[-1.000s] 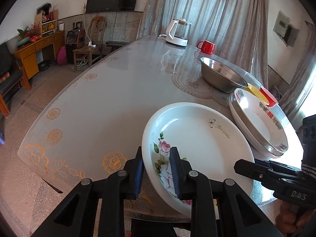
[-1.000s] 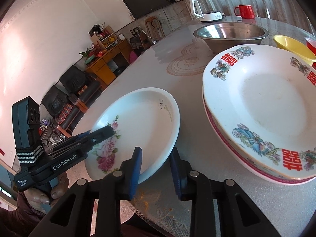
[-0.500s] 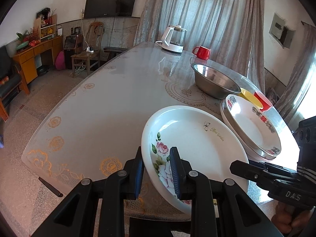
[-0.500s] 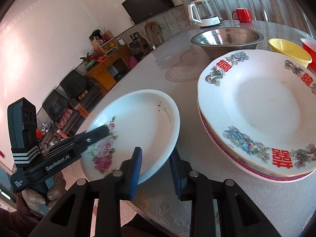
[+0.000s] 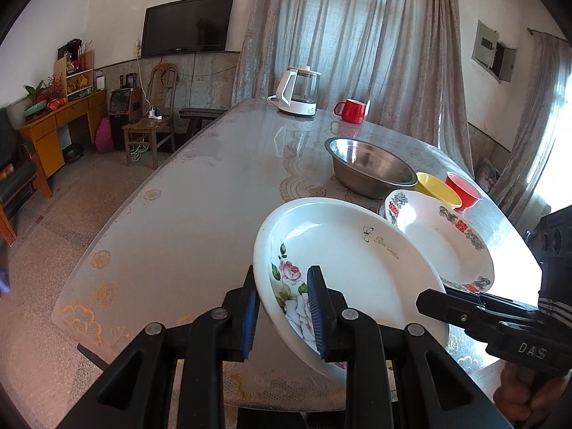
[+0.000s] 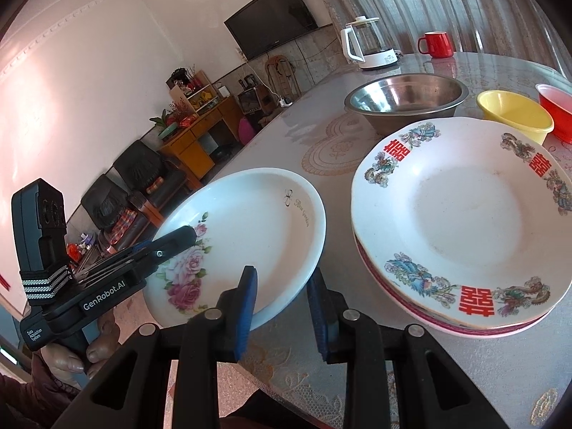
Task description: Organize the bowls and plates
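Note:
A white rose-pattern plate [image 5: 350,268] [image 6: 250,236] is held tilted above the table, its right rim over the plate stack. My left gripper [image 5: 282,307] is shut on its rose-decorated rim; it shows from the side in the right wrist view [image 6: 171,246]. My right gripper [image 6: 282,307] is shut on the plate's opposite near rim, and appears at the lower right of the left wrist view [image 5: 439,300]. A stack of white plates with red characters [image 6: 461,214] [image 5: 447,243] lies just right of it.
Behind the stack stand a steel bowl [image 6: 407,102], a yellow bowl [image 6: 514,114] and a red bowl [image 6: 557,111]. A white kettle [image 5: 298,93] and red mug [image 5: 352,111] stand at the table's far end. The table edge [image 5: 118,221] runs along the left.
Both grippers have lifted the rose plate higher and carried it right, so its rim now overlaps the stack of plates. Both stay shut on it.

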A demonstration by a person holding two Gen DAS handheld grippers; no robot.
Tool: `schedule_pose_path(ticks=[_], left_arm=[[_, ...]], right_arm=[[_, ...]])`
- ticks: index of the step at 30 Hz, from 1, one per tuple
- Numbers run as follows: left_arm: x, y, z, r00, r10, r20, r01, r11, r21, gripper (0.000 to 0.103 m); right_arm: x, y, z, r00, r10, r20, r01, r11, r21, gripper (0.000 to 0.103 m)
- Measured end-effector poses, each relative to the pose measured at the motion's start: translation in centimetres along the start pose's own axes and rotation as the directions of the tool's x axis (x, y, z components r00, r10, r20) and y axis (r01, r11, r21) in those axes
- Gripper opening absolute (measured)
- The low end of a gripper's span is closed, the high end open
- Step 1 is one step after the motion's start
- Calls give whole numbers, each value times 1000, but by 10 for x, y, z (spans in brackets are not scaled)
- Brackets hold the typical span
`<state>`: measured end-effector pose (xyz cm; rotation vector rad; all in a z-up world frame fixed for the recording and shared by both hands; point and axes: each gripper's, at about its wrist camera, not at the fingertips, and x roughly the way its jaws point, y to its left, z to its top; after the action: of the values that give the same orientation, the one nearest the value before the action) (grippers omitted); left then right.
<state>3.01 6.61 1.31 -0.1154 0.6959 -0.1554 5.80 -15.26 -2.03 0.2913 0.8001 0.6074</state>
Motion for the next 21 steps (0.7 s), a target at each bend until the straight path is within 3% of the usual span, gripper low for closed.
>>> schedule_pose_path(ticks=[10, 21], left_arm=[[1, -38, 20, 998, -40, 39, 36, 995, 93, 25], [21, -96, 38, 992, -121, 39, 110, 972, 210, 26]], right_arm=[[-32, -13, 10, 995, -39, 91, 37, 999, 25, 28], [-64, -54, 15, 977, -138, 165, 119, 986, 121, 28]])
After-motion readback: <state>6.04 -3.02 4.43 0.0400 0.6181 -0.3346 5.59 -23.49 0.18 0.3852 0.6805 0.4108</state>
